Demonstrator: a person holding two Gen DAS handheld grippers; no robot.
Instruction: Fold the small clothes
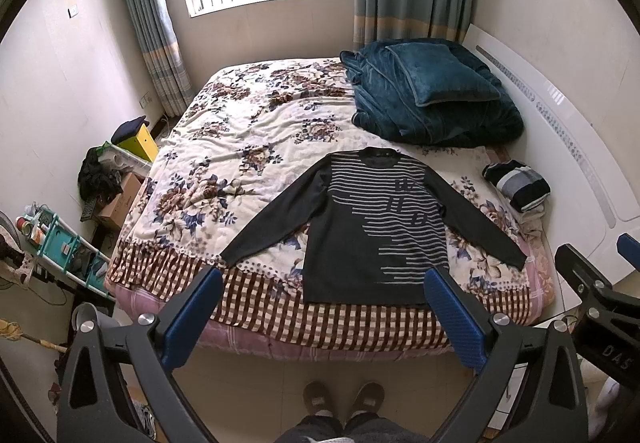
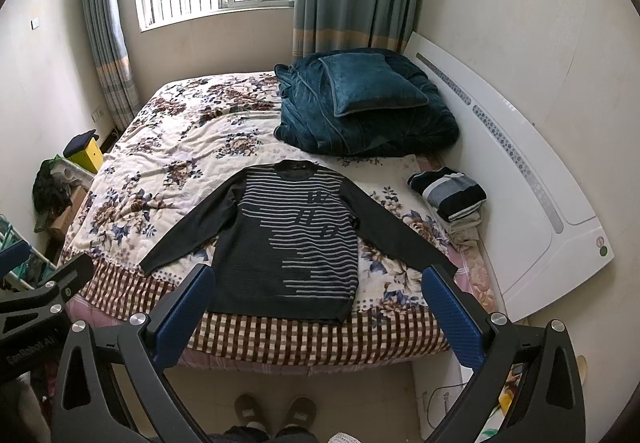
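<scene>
Sweater (image 1: 372, 227) lies flat and face up on the near part of the bed (image 1: 240, 147), dark with pale stripes across the chest, collar toward the window, both sleeves spread out and down to either side, its hem at the edge where the floral cover meets a brown checked border. To its right, near the white headboard (image 1: 560, 147), sits a small stack of folded clothes (image 1: 516, 183), a dark and grey striped piece on top of paler ones. Farther back on the bed a teal blanket (image 1: 432, 107) is heaped with a matching teal cushion (image 1: 440, 77) resting on it. On the floor left of the bed stand a cardboard box (image 1: 120, 203) with dark clothing draped over it, a yellow box (image 1: 142, 141) with a dark cap on top, and a turquoise rack (image 1: 60, 243) whose compartments hold small items too blurred to name. The left gripper (image 1: 324, 307) hovers in the air before the foot of the bed, above the floor, touching nothing, its blue-padded jaws wide apart. The right gripper (image 2: 316, 307) hangs beside it at about the same height (each shows at the edge of the other's view), jaws likewise spread and empty. Below them, the person's slippered feet (image 1: 344, 399) stand on the floor.
</scene>
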